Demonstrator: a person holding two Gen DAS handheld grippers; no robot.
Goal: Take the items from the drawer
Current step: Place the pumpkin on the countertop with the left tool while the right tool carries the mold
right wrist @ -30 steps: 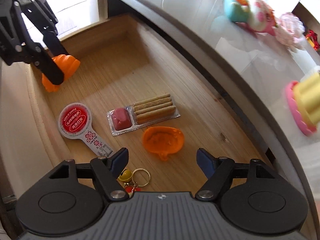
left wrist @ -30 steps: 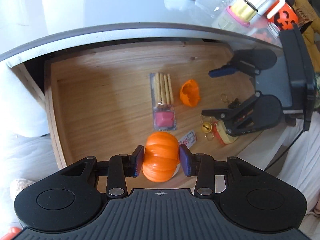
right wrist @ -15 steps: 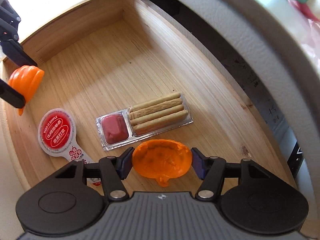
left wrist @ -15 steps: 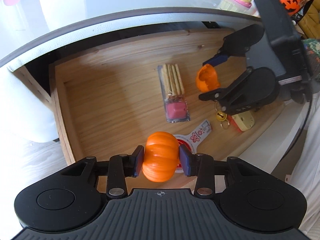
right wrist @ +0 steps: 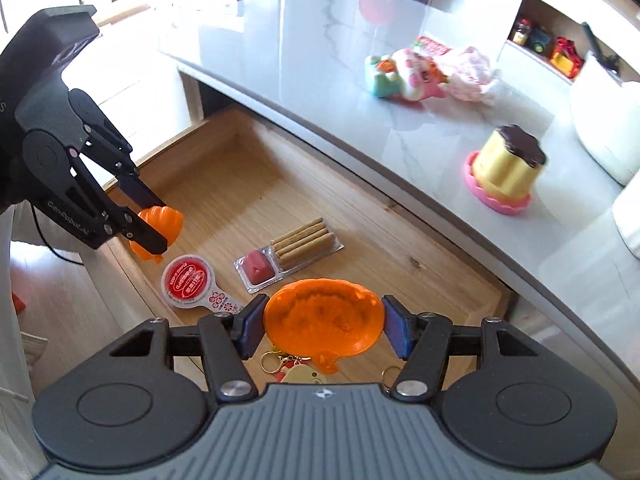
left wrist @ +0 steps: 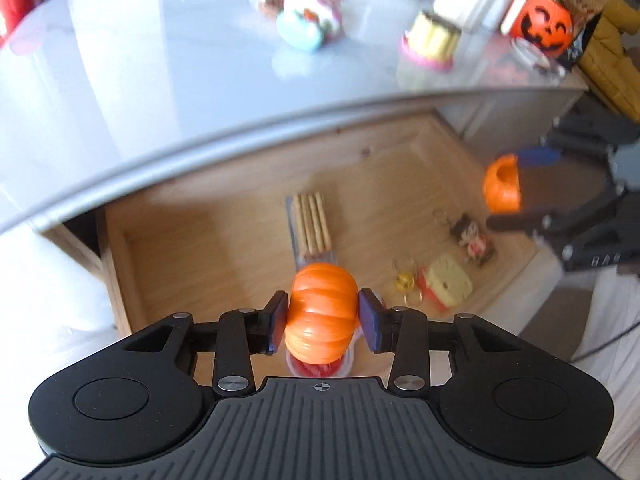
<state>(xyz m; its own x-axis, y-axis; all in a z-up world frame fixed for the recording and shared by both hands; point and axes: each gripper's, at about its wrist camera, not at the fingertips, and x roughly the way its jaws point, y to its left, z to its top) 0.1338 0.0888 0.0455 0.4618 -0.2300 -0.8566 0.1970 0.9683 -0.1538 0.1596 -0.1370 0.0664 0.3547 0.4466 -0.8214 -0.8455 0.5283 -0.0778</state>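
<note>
The left gripper [left wrist: 322,322] has its fingers clamped on the sides of an orange pumpkin [left wrist: 321,316], held above the near part of the open wooden drawer [left wrist: 224,236]. The right gripper [right wrist: 323,332] has just been closing its fingers, and now they press on both edges of a hollow orange pumpkin half [right wrist: 323,324], its open side facing the camera, held over the near right part of the drawer.

On the drawer floor lies a clear snack pack [right wrist: 290,254] with biscuit sticks and a red dip well, about in the middle. Left of it in the right wrist view lies a red-lidded cup [right wrist: 187,282] with a white tab. Key rings [right wrist: 296,368] with small charms lie near the front edge, partly hidden by the pumpkin half.

On the grey counter [right wrist: 332,76] beyond the drawer stand a pudding toy [right wrist: 506,168] on a pink base, a pastel squishy toy [right wrist: 404,76], and a jack-o'-lantern bucket [left wrist: 540,26] at the far right.
</note>
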